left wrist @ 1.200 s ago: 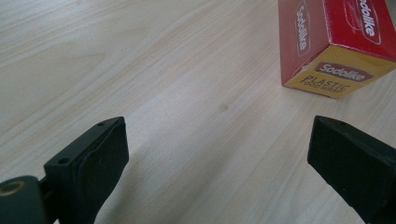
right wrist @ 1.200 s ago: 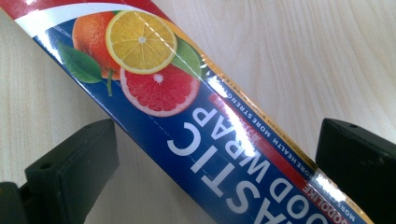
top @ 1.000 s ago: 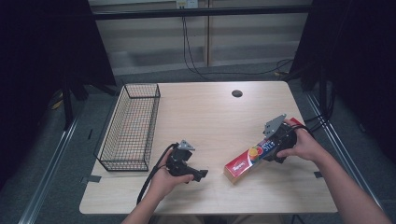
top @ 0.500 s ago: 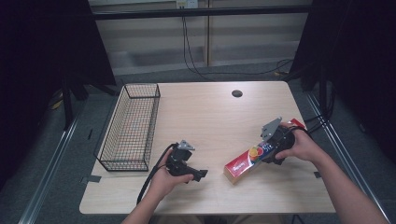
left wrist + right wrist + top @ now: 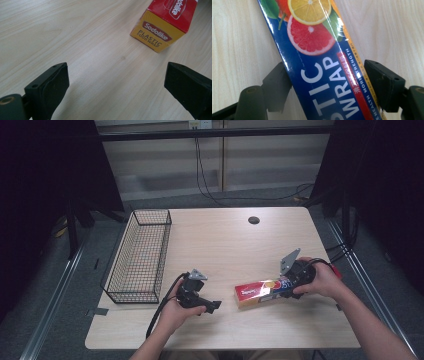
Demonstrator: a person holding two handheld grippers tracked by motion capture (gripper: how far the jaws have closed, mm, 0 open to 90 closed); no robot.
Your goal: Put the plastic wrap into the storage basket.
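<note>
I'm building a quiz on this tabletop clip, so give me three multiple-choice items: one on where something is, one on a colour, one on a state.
1. Where does the wire basket stand?
A. at the table's left side
B. at the table's right edge
C. on top of the box

2. What colour is the end face of the plastic wrap box that reads "PLASTIC FOOD WRAP"?
A. green
B. yellow
C. white

3. How does the left gripper stand?
A. shut on the box
B. shut on the basket
C. open, nothing between its jaws

Answers:
1 A, the high view shows it near the left edge.
2 B, the left gripper view shows a yellow end under a red top.
3 C, bare table lies between its wide jaws.
</note>
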